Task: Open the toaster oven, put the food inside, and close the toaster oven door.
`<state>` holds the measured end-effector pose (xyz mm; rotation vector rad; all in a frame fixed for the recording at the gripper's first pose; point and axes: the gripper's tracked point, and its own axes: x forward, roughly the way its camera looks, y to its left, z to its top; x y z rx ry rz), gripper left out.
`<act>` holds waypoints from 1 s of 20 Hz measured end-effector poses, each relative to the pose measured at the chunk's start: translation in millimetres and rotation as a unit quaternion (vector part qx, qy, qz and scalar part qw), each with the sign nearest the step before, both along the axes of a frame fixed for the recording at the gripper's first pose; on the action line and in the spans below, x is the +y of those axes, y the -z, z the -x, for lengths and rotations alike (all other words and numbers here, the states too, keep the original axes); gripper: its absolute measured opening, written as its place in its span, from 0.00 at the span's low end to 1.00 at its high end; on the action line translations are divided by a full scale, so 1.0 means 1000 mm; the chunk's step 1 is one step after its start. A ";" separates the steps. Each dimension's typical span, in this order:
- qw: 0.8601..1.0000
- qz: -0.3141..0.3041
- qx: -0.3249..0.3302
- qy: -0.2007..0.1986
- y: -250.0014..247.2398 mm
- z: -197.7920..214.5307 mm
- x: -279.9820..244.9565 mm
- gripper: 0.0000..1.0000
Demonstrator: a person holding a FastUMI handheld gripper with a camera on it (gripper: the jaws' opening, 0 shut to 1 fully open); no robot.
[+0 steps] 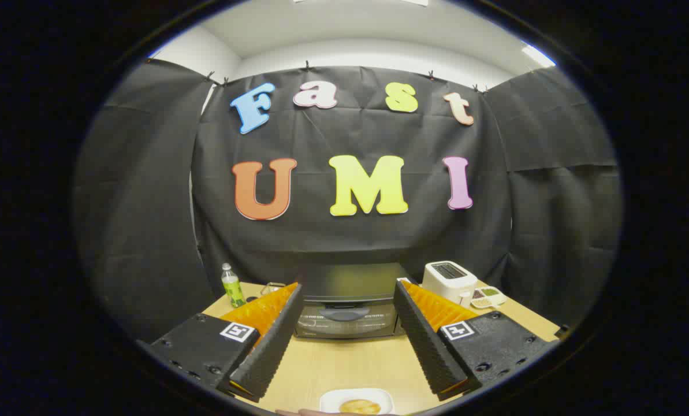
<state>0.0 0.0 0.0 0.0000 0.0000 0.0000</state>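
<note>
Fingers spread wide, holding nothing.
Gripper (pixel 348 332) hangs above pale wooden tabletop (pixel 350 364); closed black toaster oven (pixel 349 301) stands beyond fingers, golden food on white plate (pixel 357 400) lies between them, nearer.

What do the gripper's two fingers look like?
The gripper has two long fingers with black ribbed pads on their inner faces. Behind the pads the sides are orange and ridged. Each finger sits on a black block with small screw holes and a white square tag bearing a black pattern.
</note>
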 end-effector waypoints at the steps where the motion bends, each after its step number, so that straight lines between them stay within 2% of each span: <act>1: 1.000 0.000 -0.001 0.000 -0.002 0.002 -0.002 1.00; 12: 1.000 0.007 -0.017 0.011 -0.033 0.019 -0.017 1.00; 20: 1.000 0.015 -0.005 0.011 -0.019 0.009 -0.016 1.00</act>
